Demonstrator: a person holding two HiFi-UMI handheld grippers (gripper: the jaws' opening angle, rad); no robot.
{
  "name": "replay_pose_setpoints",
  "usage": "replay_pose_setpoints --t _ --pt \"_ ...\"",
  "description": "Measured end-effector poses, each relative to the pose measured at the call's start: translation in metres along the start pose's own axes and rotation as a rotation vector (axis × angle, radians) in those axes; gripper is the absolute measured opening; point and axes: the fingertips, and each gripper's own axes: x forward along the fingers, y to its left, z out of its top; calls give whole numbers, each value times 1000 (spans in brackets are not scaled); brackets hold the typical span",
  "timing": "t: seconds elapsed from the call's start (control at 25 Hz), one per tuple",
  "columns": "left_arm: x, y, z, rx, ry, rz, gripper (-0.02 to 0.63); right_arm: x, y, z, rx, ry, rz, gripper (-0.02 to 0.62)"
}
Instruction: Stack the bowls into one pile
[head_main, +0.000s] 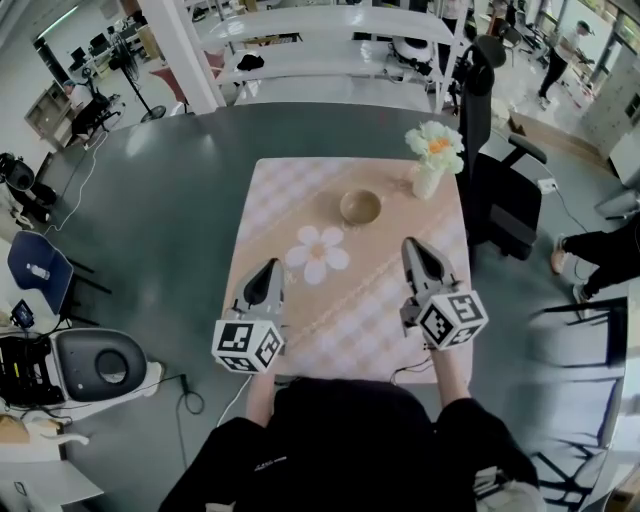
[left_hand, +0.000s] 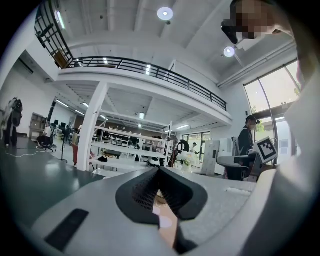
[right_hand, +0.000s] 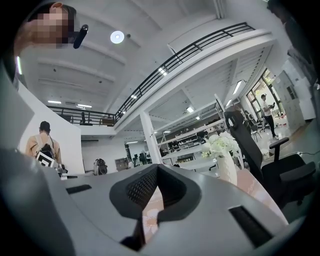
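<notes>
A single tan bowl (head_main: 360, 207) stands on the pink checked tablecloth (head_main: 300, 190), toward the far side; I cannot tell whether more bowls are nested in it. Nearer me lies a white flower-shaped mat (head_main: 318, 252). My left gripper (head_main: 272, 265) hovers over the cloth's near left part, shut and holding nothing. My right gripper (head_main: 413, 244) hovers over the near right part, likewise shut and holding nothing. Both point level, away from me. In the left gripper view the left gripper (left_hand: 159, 170) has its jaws together, and in the right gripper view so does the right gripper (right_hand: 156, 167).
A white vase with pale flowers (head_main: 432, 160) stands at the table's far right corner, also seen as the vase (right_hand: 227, 167). A black office chair (head_main: 500, 200) is right of the table. White shelving (head_main: 330, 50) stands behind. A person's legs (head_main: 605, 255) show at the right.
</notes>
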Motion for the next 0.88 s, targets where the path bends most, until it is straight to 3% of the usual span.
replay_pose_setpoints --t 0.28,0.88 --pt "-5 5 7 23 -16 27 -3 -5 2 5 -70 -7 -17 -8" --pt "-9 4 7 34 -2 29 -3 -7 4 12 -89 -23 -31 -8"
